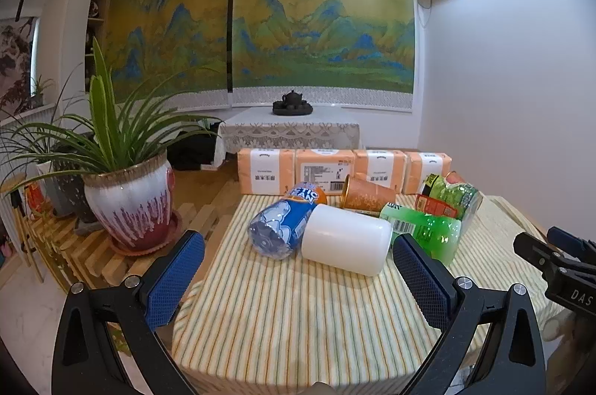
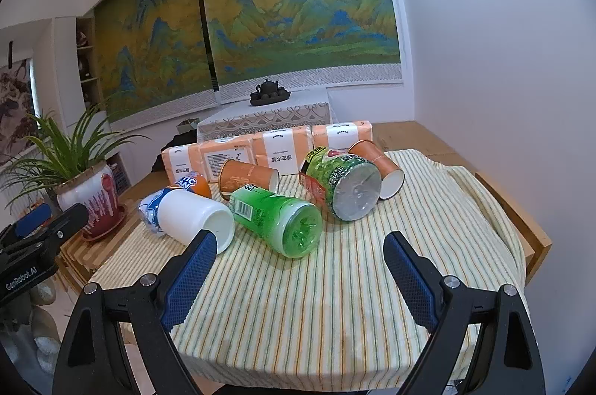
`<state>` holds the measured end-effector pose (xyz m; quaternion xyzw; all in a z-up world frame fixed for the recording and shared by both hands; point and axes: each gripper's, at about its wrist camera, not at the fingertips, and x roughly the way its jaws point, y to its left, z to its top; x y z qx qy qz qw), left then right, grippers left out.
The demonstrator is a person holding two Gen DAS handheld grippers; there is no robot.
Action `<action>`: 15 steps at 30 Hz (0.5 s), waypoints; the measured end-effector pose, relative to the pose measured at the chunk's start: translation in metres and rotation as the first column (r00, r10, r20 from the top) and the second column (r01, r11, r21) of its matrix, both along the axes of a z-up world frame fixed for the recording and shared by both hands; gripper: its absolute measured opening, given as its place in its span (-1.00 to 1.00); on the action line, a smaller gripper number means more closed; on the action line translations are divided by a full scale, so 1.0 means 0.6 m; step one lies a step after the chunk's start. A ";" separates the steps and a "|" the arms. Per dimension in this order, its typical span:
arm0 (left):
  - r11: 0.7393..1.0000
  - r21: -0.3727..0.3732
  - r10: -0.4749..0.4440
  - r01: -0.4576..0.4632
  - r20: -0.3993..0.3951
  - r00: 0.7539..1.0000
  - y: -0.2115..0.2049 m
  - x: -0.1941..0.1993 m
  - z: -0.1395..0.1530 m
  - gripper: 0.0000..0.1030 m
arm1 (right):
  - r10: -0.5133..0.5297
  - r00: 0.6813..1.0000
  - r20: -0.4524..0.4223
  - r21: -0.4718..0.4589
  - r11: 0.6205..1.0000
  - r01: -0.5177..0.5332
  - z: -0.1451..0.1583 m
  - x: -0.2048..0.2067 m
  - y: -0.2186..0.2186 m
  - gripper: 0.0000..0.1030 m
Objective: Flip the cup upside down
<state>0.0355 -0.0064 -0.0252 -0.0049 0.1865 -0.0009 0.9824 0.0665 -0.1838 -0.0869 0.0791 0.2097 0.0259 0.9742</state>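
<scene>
While I look through the left wrist view, my left gripper [image 1: 298, 268] has its fingers spread and empty, the white cup [image 1: 344, 238] lying sideways on the striped tabletop [image 1: 298, 320] just ahead. Through the right wrist view, the right gripper [image 2: 300, 264] is likewise released, the cup's mouth beside its left finger [image 2: 192, 279], touching a green bottle [image 2: 277, 220].

Two wrist views, each looking forward and slightly downward along your gripper's fingers, close over the near edge of the striped tablecloth [image 1: 298, 313]. Your left view sits at the left, with the potted plant [image 1: 130, 205] near on its left and your right gripper [image 1: 558, 264] intruding at its right edge. Your right view sits further right; your left gripper [image 2: 41, 238] shows at its left edge. Both share the white cup [image 1: 346, 240] lying on its side, the bottles, the tissue packs [image 1: 342, 171] and the far landscape mural [image 1: 260, 22].
</scene>
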 end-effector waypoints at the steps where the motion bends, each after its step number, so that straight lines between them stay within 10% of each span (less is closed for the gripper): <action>1: 1.000 -0.001 -0.002 0.002 -0.006 1.000 0.000 0.004 -0.002 0.99 | 0.000 1.000 -0.002 0.001 1.000 0.000 -0.002 0.004 -0.003 0.72; 15: 1.000 0.002 0.007 -0.007 -0.054 0.998 -0.008 0.040 -0.027 0.99 | 0.109 0.988 -0.113 -0.091 0.989 -0.120 -0.001 0.152 -0.062 0.72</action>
